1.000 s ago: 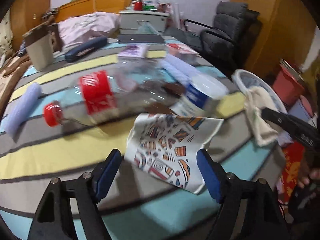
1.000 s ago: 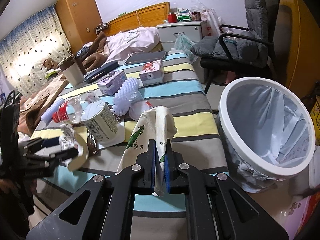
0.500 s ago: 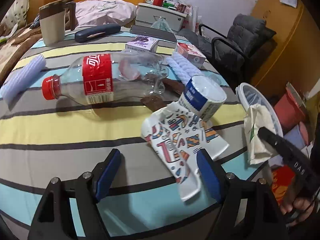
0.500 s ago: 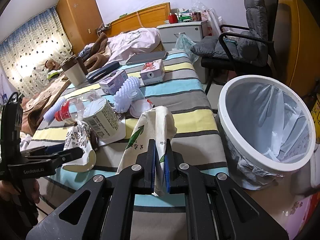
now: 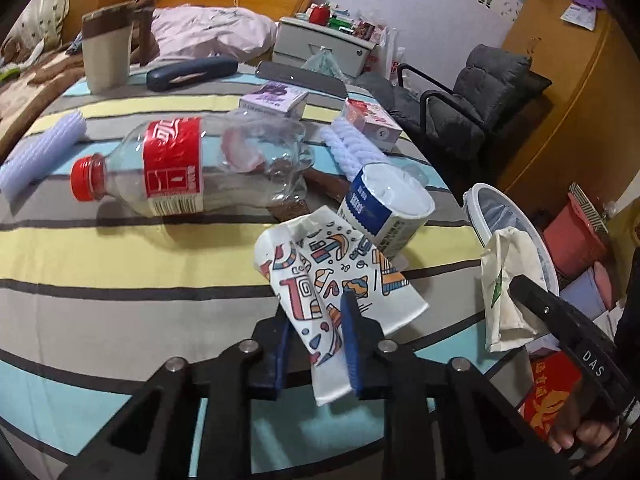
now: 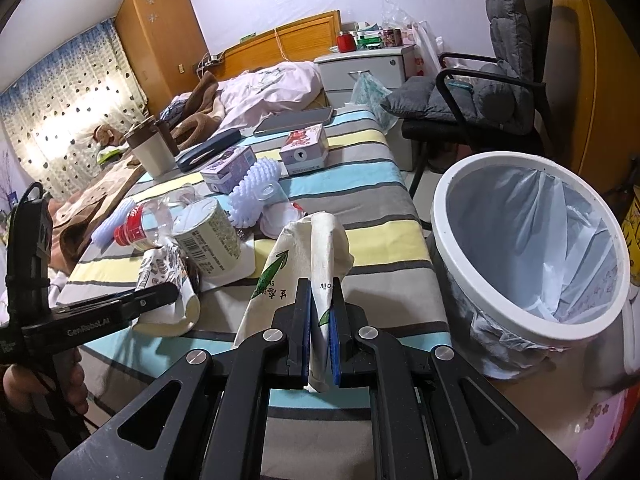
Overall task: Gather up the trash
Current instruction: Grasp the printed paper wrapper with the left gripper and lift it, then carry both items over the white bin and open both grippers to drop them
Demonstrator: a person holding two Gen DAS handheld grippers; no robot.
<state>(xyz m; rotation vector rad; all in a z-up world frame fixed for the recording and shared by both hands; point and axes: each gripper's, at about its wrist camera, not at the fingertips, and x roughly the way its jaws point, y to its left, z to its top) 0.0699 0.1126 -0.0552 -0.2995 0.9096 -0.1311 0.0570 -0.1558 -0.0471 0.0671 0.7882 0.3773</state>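
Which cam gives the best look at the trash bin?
Right wrist. The trash bin fills the right side there: whole white rim, liner and inside all visible, beside the bed. In the left wrist view only part of the bin shows, small at the edge, half hidden behind the crushed cup in the right gripper.

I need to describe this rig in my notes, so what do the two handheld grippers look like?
Both are matte black frames with silver bolts and blue pads. The left gripper carries white "GenRobot.AI" lettering on its side, seen from the right wrist view; the right gripper shows "DAS" from the left one.
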